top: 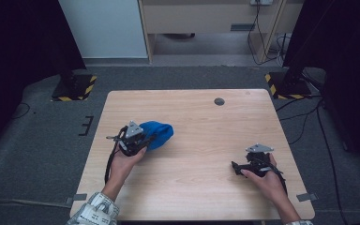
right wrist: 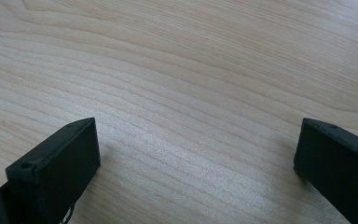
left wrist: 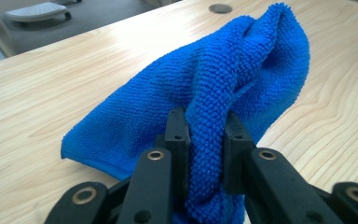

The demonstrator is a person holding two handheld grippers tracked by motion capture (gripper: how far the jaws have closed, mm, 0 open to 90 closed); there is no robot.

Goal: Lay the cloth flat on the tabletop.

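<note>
Pale wood grain covers the tabletop [top: 201,187], which stands on a grey carpeted floor [top: 37,154] between dark curtains.

1. Left gripper [top: 146,139]: your fingers [left wrist: 177,135] are clamped on a bunched fold of the blue microfibre cloth [left wrist: 223,79]. In the left gripper view the fold is squeezed tightly between the two black pads, and the rest of the cloth rises beyond them in a gathered hump. One corner of the cloth trails down to the left and appears to reach the wood; whether it touches cannot be told for certain.

2. Cloth position: in the high view the cloth [top: 158,132] sits left of centre on the tabletop, just beyond your left hand [top: 126,161], on the side facing the middle of the surface.

3. Right gripper [top: 235,167]: your fingers [right wrist: 56,172] stand wide apart with nothing between them. The right gripper view looks down on bare wood between the two pads. In the high view this gripper sits near the right front part of the tabletop, pointing toward the middle, well apart from the cloth.

4. Surroundings: a small round grommet [top: 219,101] is set into the far part of the tabletop. Two stands with yellow-and-black striped bases [top: 75,87] rest on the floor beyond the far corners.
</note>
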